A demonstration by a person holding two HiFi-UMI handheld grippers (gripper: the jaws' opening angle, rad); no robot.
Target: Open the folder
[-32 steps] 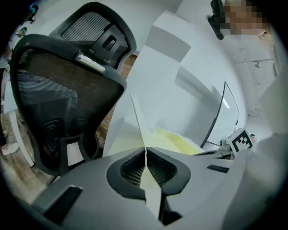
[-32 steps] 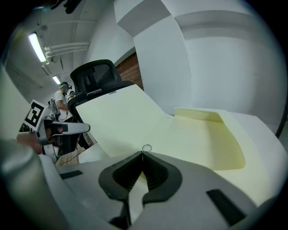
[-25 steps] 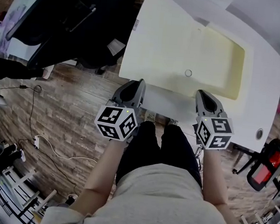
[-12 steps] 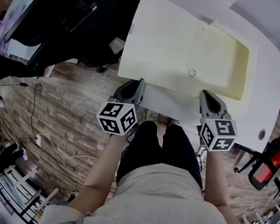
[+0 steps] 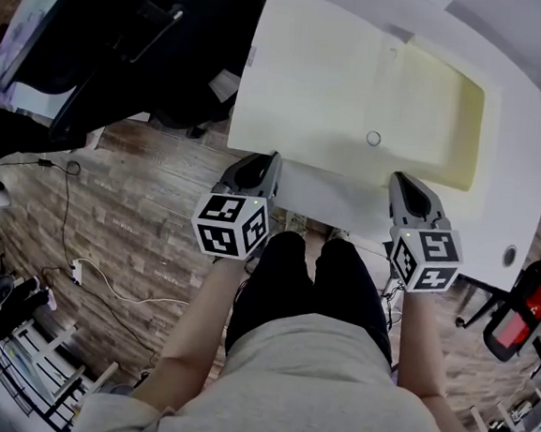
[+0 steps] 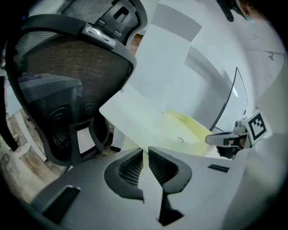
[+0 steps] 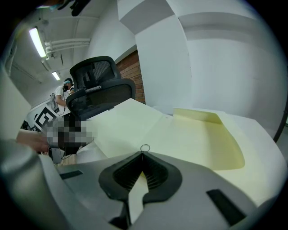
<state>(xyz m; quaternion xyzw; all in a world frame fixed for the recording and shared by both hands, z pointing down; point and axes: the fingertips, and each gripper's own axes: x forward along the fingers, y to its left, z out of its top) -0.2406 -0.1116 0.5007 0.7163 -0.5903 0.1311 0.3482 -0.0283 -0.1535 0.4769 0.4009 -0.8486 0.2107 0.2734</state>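
A pale yellow folder lies spread open and flat on the white table, its left leaf reaching past the table's left edge. A small metal ring sits near its centre fold. My left gripper is at the folder's near left edge. In the left gripper view its jaws are opening, with a narrow gap and the pads pressing on nothing. My right gripper rests at the near right edge. In the right gripper view it is shut and empty, the ring just ahead.
A black mesh office chair stands close to the table's left side, beside the folder's overhanging leaf. Cables trail over the wooden floor below. A red and black object stands at the right. The person's legs are under the table's near edge.
My left gripper has sunk a little and tipped further down, and its jaws have parted slightly. The right gripper has kept still.
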